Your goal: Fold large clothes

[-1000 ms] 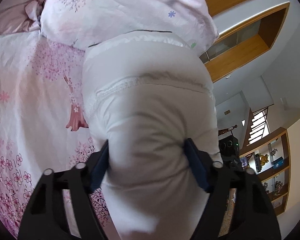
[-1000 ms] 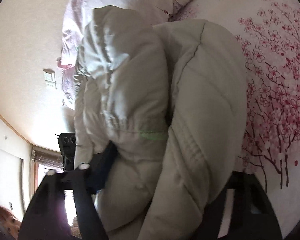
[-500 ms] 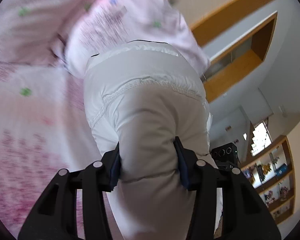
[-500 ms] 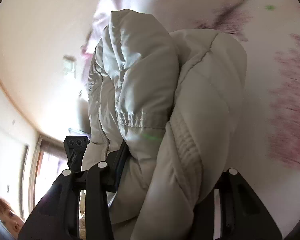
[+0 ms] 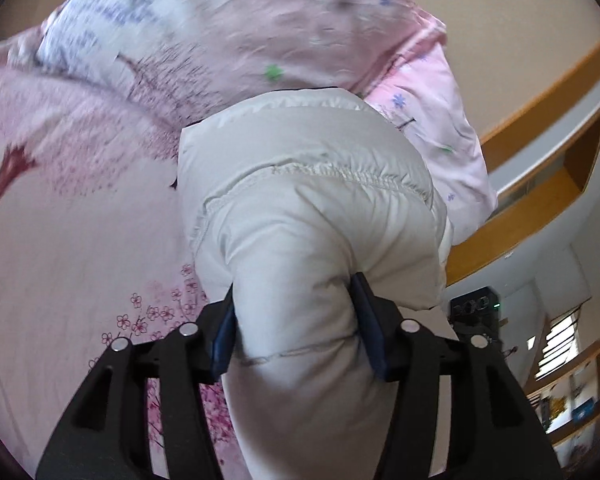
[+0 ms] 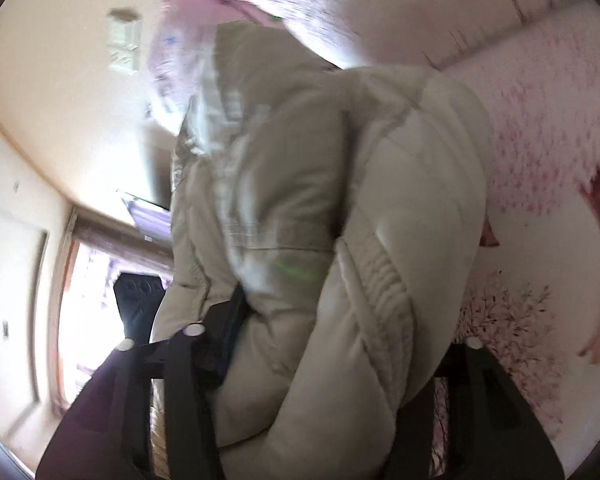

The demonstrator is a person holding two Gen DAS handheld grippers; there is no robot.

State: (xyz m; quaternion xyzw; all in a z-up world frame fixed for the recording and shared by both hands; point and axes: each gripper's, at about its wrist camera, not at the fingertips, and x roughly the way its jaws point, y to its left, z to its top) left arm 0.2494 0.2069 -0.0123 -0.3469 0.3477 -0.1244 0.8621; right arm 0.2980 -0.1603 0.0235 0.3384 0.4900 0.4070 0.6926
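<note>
pink blossom-print bed sheet [image 5: 80, 260], one puffy white jacket [image 5: 312, 208], two tools, left tool [image 5: 296, 340] and right tool [image 6: 332, 344], each clamped on it

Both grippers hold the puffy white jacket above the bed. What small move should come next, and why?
Probably lower it onto the floral bedsheet before folding. The left gripper and right gripper both pinch bunched padding of the jacket, so it hangs crumpled, not flat.
</note>
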